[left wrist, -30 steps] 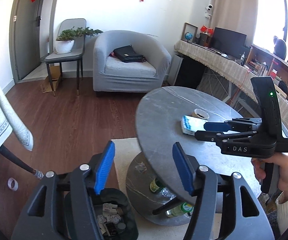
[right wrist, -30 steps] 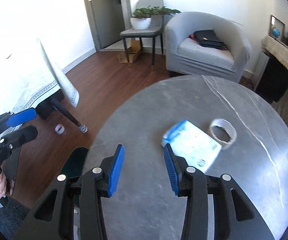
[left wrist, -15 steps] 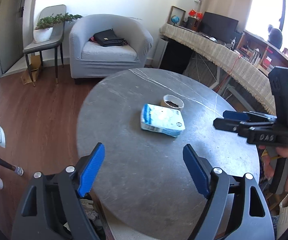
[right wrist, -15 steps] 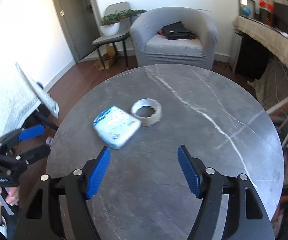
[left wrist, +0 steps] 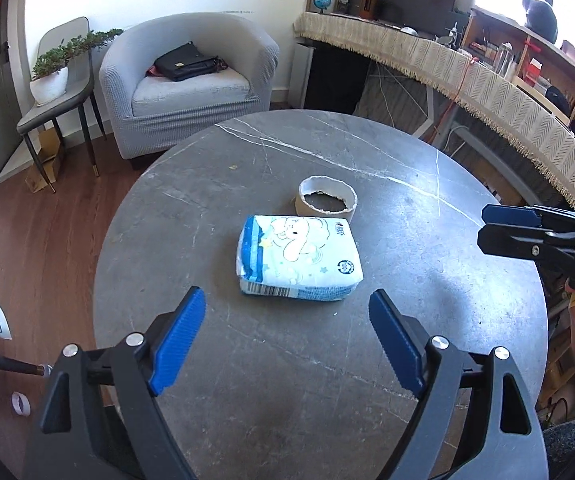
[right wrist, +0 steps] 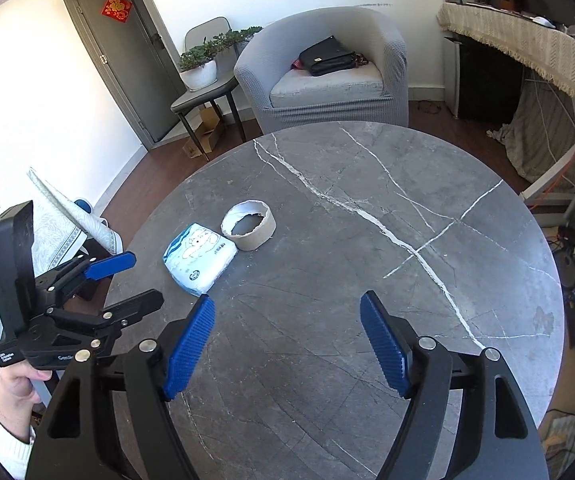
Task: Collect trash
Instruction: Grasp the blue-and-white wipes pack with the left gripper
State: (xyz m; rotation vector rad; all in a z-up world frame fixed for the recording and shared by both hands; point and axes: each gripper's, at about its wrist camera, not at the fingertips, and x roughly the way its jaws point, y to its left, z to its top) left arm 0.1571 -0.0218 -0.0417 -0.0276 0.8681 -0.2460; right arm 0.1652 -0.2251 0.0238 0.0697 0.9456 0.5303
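Both grippers now hang over the round counter (left wrist: 467, 320), left gripper (left wrist: 287, 334) and right gripper (right wrist: 287, 340) fingers just spread, empty; tissue pack (left wrist: 299, 264) and spent tape roll (left wrist: 326, 200) await collection mid-counter.

A tissue pack (right wrist: 198, 258) touches a tape roll (right wrist: 248, 230) on the round table (right wrist: 367, 240).

both wrist views look down—sharing the round table (left wrist: 215, 184).
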